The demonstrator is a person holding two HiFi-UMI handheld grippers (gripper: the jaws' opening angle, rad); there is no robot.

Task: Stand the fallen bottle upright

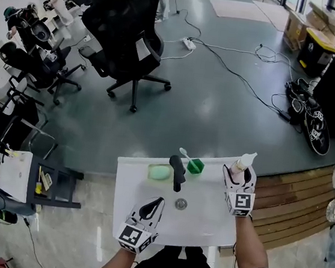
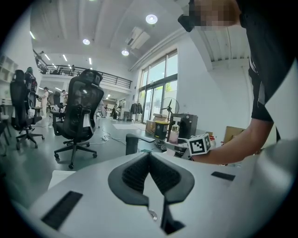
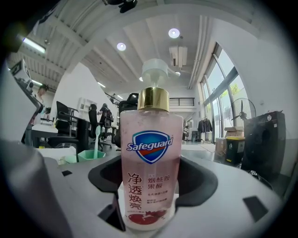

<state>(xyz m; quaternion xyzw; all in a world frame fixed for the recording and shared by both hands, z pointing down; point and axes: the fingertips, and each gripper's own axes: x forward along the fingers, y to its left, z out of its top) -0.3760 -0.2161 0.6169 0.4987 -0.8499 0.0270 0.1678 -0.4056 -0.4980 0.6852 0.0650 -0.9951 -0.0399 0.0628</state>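
"Safeguard", "净透焕亮" on bottle (image 3: 149,162) label

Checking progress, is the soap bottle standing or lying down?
Upright: the soap bottle stands pump-up, gripped between the right gripper's jaws.

The white bench (image 1: 127,192) has a drain (image 1: 180,204) at its middle and a black tap (image 1: 177,171) behind it. Along the far edge sit a pale green soap dish (image 1: 160,172), a green cup (image 1: 196,165) and, apparently, the upright bottle (image 1: 242,164).

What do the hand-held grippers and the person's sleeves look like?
The left hand-held gripper and the right hand-held gripper each have a pale grey body, black ribbed pads and a cube with black-and-white square markers. The sleeves are short and black.
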